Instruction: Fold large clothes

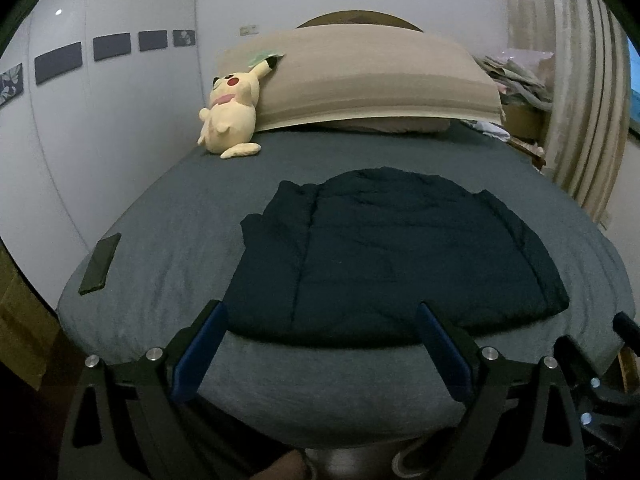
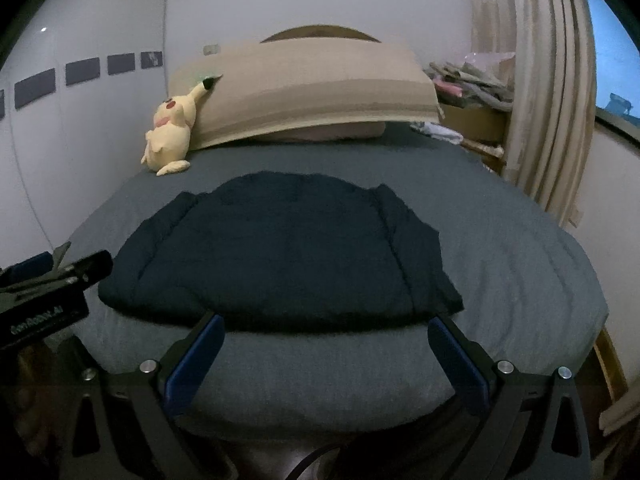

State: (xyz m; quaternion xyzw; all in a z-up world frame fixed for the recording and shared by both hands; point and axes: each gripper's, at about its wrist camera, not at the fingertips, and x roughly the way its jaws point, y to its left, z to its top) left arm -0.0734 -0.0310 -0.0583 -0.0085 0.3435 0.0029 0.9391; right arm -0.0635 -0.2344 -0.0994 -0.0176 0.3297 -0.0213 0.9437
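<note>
A dark navy garment (image 1: 384,248) (image 2: 280,252) lies flat on the grey-blue bed (image 1: 168,240) (image 2: 500,260), its sleeves folded in along both sides. My left gripper (image 1: 320,312) hovers open just before the garment's near hem, with nothing between its blue pads. My right gripper (image 2: 326,324) is open too, at the same near hem, and holds nothing. The left gripper's body shows at the left edge of the right wrist view. Part of the right gripper shows at the lower right of the left wrist view.
A yellow plush toy (image 1: 230,116) (image 2: 170,136) leans on a tan pillow (image 1: 360,80) (image 2: 304,88) at the head of the bed. A dark phone (image 1: 100,264) lies near the bed's left edge. Curtains (image 1: 588,92) (image 2: 548,80) and piled clutter (image 1: 516,76) (image 2: 468,80) stand at the right.
</note>
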